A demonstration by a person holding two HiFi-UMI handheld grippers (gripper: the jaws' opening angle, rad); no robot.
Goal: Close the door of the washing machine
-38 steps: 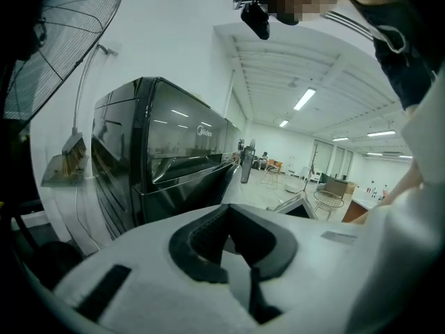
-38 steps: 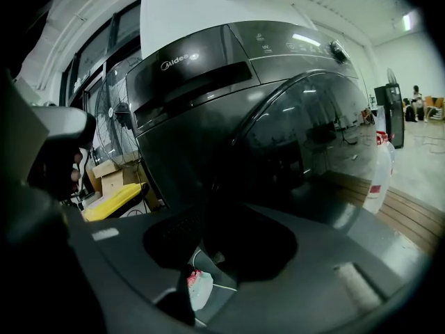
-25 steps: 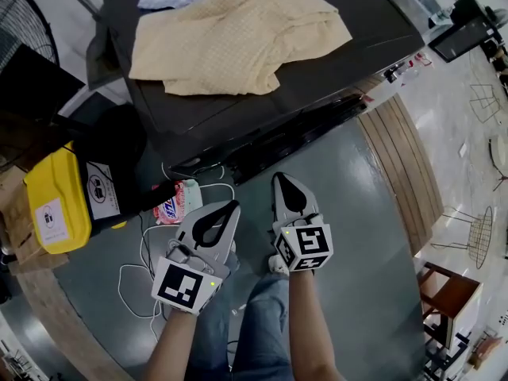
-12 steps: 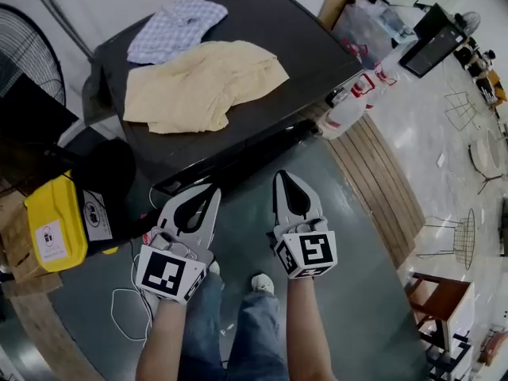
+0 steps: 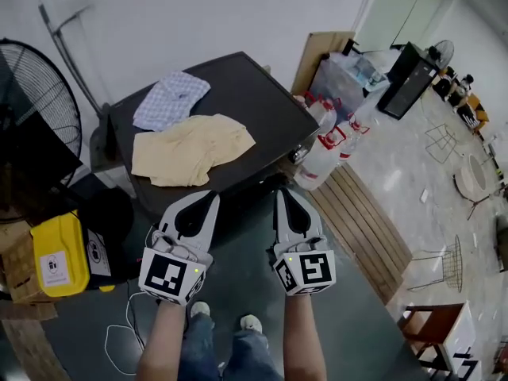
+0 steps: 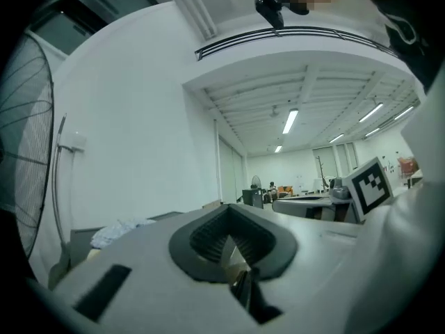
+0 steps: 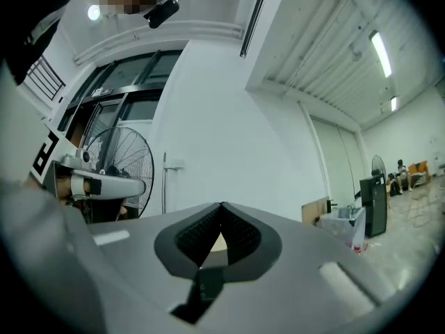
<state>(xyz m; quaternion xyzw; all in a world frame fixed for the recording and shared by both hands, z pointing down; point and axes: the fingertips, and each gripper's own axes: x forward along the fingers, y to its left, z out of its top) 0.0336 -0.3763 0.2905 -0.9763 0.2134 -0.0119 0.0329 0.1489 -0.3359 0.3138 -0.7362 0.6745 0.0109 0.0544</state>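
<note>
While left claw (image 5: 209, 196) and right claw (image 5: 282, 191), both pressed together and empty, sit over open floor (image 5: 238, 280) just off the washer's (image 5: 266, 109) near edge, its flat top holds a beige cloth (image 5: 190, 149) with a checked cloth (image 5: 171, 99) behind it, jugs (image 5: 325, 145) beside its right corner, door unseen.

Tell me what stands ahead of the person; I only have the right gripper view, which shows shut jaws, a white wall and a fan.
Observer: The head view shows a dark washing machine just ahead, seen from above.
Operator: Is anything lying on it?
Observer: Yes, a beige cloth and a blue checked cloth lie on its top.
Operator: And the other gripper's jaws?
Observer: In the left gripper view, the left gripper has its jaws together, with nothing between them.
</note>
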